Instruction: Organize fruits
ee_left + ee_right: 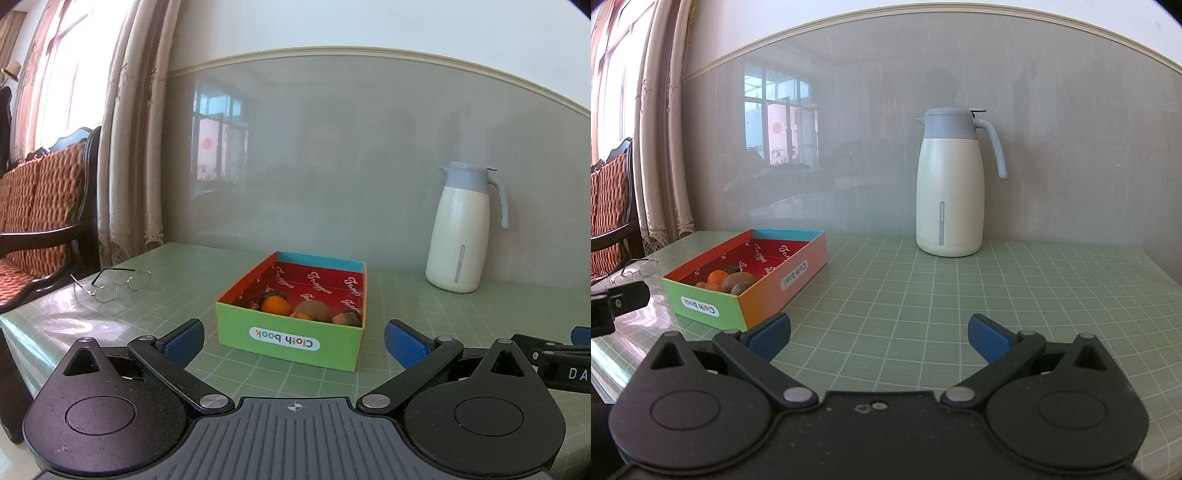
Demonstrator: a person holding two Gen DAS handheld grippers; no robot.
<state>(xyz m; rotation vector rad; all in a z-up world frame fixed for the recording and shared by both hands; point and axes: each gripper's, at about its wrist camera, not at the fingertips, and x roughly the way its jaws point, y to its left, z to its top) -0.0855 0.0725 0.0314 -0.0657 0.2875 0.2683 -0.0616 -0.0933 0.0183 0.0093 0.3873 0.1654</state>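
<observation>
My left gripper hung wide open, empty, facing the "Cloth book" box. Inside lay an orange, a kiwi and darker fruit. Eyeglasses sat left, a thermos jug right.

Left gripper: two black linkage arms spread wide, blue-padded fingers far apart, nothing between them; held level and low, pointing forward.

Right gripper: same build, blue-padded fingers likewise spread wide and empty; held level, pointing forward.

Relative position: side by side. A part of the right gripper shows at the right edge of the left wrist view; a part of the left gripper shows at the left edge of the right wrist view.
</observation>
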